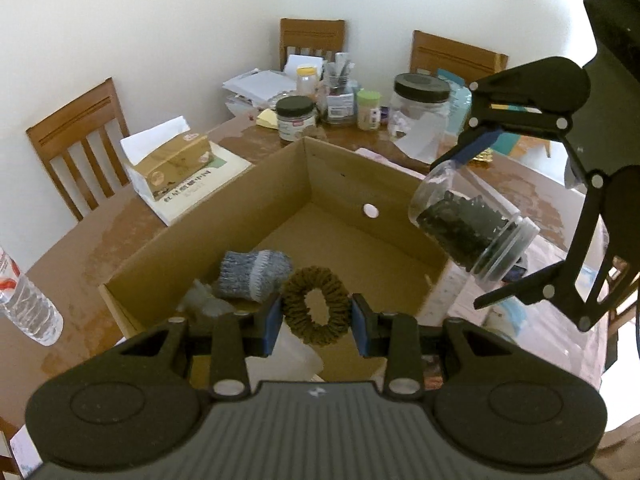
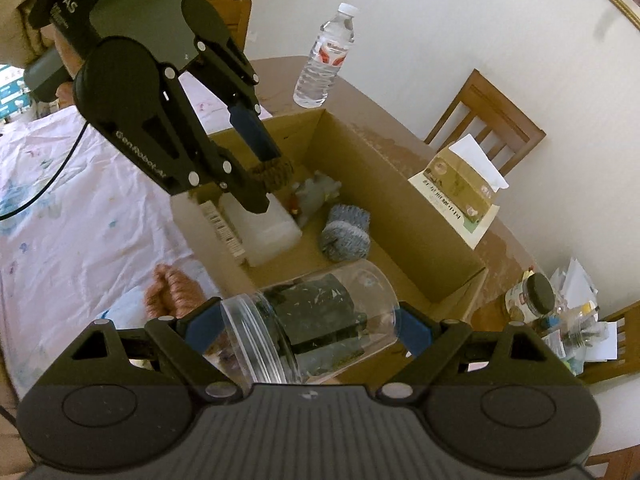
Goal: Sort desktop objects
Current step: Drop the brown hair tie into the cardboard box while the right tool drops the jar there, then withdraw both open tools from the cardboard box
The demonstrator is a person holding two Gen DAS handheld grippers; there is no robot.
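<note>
Our left gripper [image 1: 314,322] has its fingers closed on a brown scrunchie [image 1: 316,306], held over the near end of the open cardboard box [image 1: 304,176]. Our right gripper [image 2: 308,326] clamps a clear jar [image 2: 316,320] with dark contents, tilted on its side above the box's edge. Inside the box we see a blue-grey knitted sock [image 1: 256,274], a white plastic container [image 2: 264,228], a crumpled clear wrapper [image 2: 316,192] and a barcoded packet [image 2: 224,228]; the far half of the box floor lies bare. Beyond the box, the table [image 1: 100,232] carries a tissue box [image 1: 172,162], lidded jars [image 1: 420,108] and a water bottle [image 2: 326,58].
</note>
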